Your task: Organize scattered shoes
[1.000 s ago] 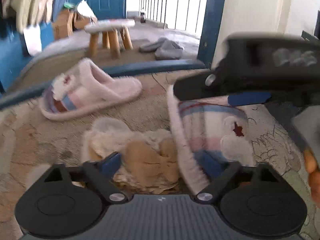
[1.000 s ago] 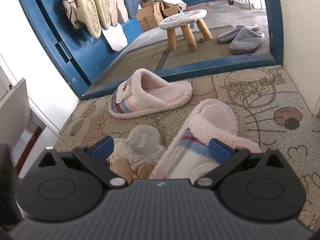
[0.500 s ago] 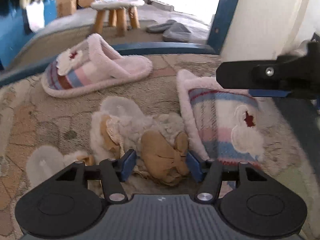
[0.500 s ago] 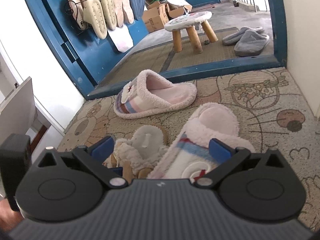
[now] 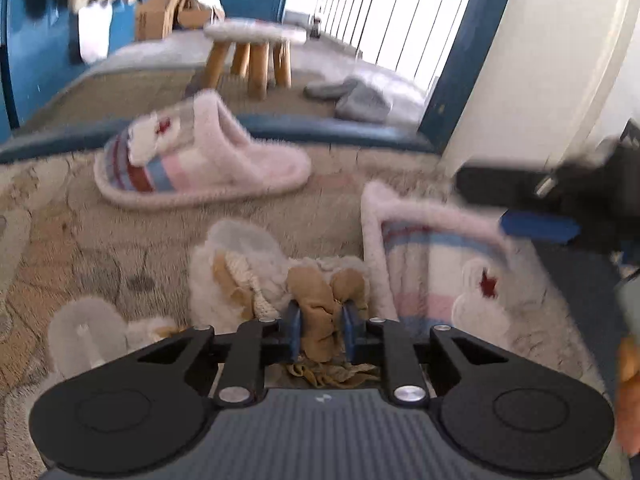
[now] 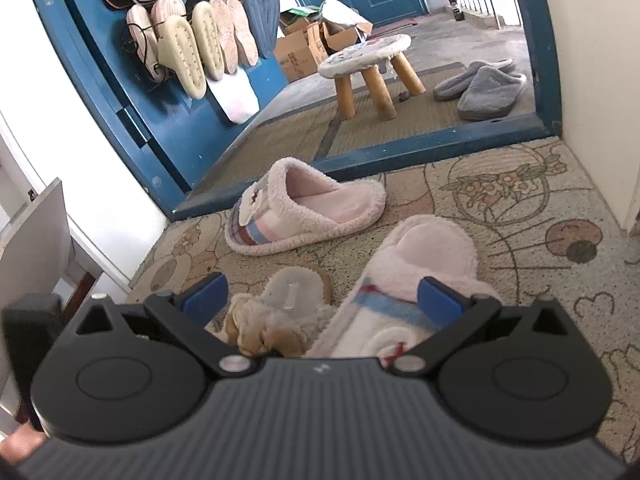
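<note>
Jaws of the left gripper (image 5: 320, 330) have just closed on the tan bow (image 5: 316, 300) of the fluffy cream slipper (image 5: 244, 276), which lies on the patterned mat (image 5: 100, 248) touching the near striped pink slipper (image 5: 448, 276); right gripper (image 6: 320, 296) hovers with jaws apart, holding nothing. Risk: the grip is on soft trim only, so a lift may let the slipper swing, slip free or strain the bow. It could also drag the neighbour or the second cream slipper (image 5: 84, 332) askew.

Pink striped slippers (image 6: 304, 216), blue door (image 6: 100, 60)
</note>
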The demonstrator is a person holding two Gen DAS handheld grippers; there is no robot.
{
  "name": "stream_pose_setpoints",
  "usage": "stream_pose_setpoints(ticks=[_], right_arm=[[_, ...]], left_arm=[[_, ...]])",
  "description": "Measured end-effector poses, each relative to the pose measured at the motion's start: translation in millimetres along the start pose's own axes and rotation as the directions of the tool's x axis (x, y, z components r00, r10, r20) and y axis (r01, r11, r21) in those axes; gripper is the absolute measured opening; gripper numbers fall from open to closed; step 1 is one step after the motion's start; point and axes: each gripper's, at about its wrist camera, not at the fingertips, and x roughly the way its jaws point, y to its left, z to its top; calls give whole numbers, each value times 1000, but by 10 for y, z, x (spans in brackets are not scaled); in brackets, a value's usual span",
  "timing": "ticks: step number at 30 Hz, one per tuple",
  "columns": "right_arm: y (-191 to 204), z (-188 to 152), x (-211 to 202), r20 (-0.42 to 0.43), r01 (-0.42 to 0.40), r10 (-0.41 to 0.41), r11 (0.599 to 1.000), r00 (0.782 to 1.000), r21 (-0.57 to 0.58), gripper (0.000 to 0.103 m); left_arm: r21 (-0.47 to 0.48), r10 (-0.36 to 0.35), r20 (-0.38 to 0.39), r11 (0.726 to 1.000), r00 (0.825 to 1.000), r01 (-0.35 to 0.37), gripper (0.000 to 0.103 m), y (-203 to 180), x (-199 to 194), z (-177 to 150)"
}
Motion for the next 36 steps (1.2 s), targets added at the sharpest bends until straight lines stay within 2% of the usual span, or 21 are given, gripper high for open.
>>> stream_pose_setpoints(ticks=[4,7,10,13,14,17,20,22,24,27,31,34,36], right_arm=[[-7,34,-79,57,-2,2,1000,998,10,103],[-36,56,-92,64,-4,3,1000,998,25,103],[-21,20,-62,53,-11,9,1000,999,28,103],[21,-17,-32,42,-21,20,999,999,25,103],[46,-24,-20,38,-28,27,999,999,23,103],[123,-41,10,25,-52,51,999,998,16,103],[211,-95,64,-5,-73,73,997,997,5,103],[290,-146,109,-33,-89,89,996,996,-10,103],[396,-213,154,-65,-107,105,994,992,-29,103],[603,-330,217,-124,-141,130,986,984,-83,103],[810,-502,363,-219,-200,174,974,960,-103,103],[960,-628,485,-278,-239,201,965,939,-110,103],[1105,-683,525,-303,-260,206,954,930,-149,103]], left_arm=[[-83,14,61,997,998,-9,22,129,-321,55],[-143,41,115,989,993,-24,22,241,-625,78],[-198,67,189,980,980,-29,22,350,-1000,112],[-246,146,238,965,960,-86,23,502,-1385,104],[-266,176,239,958,955,-110,23,565,-1470,71],[-352,318,197,906,927,-235,23,811,-1686,-150],[-390,405,104,857,908,-338,24,968,-1647,-421],[-426,409,17,829,912,-364,24,1074,-1508,-650],[-456,395,-36,811,918,-367,26,1124,-1407,-813],[-464,352,-32,824,936,-326,28,1118,-1344,-923],[-432,322,-12,852,947,-295,31,1128,-1330,-897],[-424,287,-34,863,957,-274,37,1210,-1323,-950],[-441,274,-26,860,961,-257,37,1266,-1410,-982]])
